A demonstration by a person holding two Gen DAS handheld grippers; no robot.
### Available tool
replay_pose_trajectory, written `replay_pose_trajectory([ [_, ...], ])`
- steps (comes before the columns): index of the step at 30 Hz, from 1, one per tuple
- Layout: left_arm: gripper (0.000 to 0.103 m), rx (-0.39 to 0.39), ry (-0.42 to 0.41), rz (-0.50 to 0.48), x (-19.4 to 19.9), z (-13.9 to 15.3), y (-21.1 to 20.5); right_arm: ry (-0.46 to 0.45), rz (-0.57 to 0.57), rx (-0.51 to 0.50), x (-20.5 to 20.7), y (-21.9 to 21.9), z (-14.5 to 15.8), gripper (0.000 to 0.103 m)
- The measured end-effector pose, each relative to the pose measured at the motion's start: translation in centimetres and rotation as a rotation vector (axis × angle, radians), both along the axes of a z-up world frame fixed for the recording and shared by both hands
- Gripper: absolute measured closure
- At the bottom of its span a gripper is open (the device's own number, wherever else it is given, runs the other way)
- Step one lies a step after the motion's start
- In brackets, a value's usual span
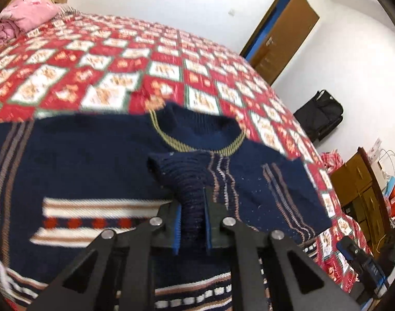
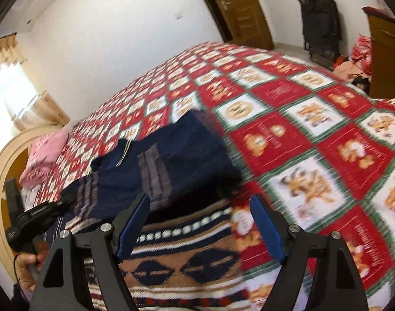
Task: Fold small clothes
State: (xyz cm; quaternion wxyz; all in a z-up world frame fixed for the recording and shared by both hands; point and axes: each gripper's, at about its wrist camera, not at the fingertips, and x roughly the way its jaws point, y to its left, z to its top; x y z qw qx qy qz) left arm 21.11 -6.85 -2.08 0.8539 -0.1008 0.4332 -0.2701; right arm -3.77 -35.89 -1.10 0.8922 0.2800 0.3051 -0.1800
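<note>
A navy knit sweater with striped bands and a yellow-trimmed collar lies on a red and white checked bed cover. My left gripper is shut on the ribbed cuff of a sleeve, held over the sweater's chest just below the collar. In the right wrist view the sweater lies with a sleeve folded across it. My right gripper is open and empty above the patterned hem. The left gripper and the hand holding it show at the left there.
A pink blanket lies at the head of the bed. A brown door, a black bag and a wooden cabinet stand beyond the bed's far side. The bed cover stretches to the right.
</note>
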Motion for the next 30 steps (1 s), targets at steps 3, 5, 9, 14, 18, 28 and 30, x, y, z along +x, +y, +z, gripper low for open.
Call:
replay_pose_trajectory([
  [3, 0.089, 0.01, -0.031, 0.046, 0.7, 1.3, 2.1, -0.004, -0.016, -0.01, -0.3, -0.6, 0.4, 0.023],
  [5, 0.089, 0.037, -0.037, 0.064, 1.5, 1.2, 3.2, 0.003, -0.01, -0.015, 0.0, -0.6, 0.3, 0.023],
  [9, 0.088, 0.149, -0.018, 0.052, 2.7, -1.2, 2.7, 0.017, 0.033, -0.027, 1.1, 0.0, 0.0, 0.023],
  [14, 0.078, 0.248, -0.018, 0.108, 3.5, -3.1, 3.2, -0.013, 0.0, -0.118, 1.2, -1.0, 2.5, 0.046],
  [18, 0.061, 0.301, -0.121, 0.177, 2.0, -0.8, 4.4, 0.001, 0.016, -0.148, 2.4, -1.3, 3.2, 0.046],
  [28, 0.043, 0.357, -0.176, 0.155, -1.7, -1.5, 2.9, 0.149, 0.215, -0.089, 9.0, 3.9, -3.1, 0.046],
  [30, 0.043, 0.398, -0.147, 0.165, -1.3, -2.7, 2.5, 0.197, 0.221, -0.074, 9.5, 3.9, -4.5, 0.046],
])
